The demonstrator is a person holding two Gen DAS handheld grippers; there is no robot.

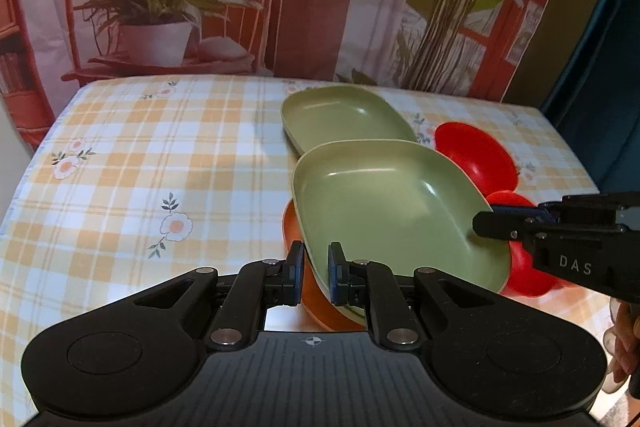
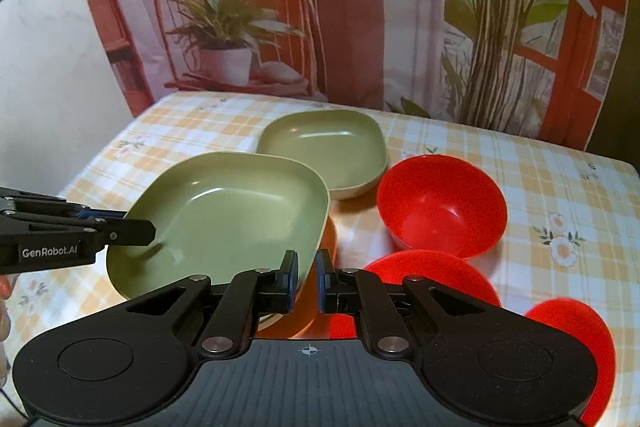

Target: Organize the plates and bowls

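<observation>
both grippers, left gripper (image 1: 316, 277) and right gripper (image 2: 308, 281), are clamping the near green square plastic plate (image 1: 384, 207) by opposite rims, carrying it; far green plate (image 1: 344, 115) waiting, red plastic bowls (image 2: 440, 203) still scattered.

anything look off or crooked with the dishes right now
Nothing is spilled or broken. The near green plate is tilted, held off the cloth by both tongs, left and right, over an orange dish.

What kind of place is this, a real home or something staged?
Probably a staged dining setup: a checked floral tablecloth, green square plates and red bowls, and behind them a printed backdrop showing a chair and plants.
</observation>
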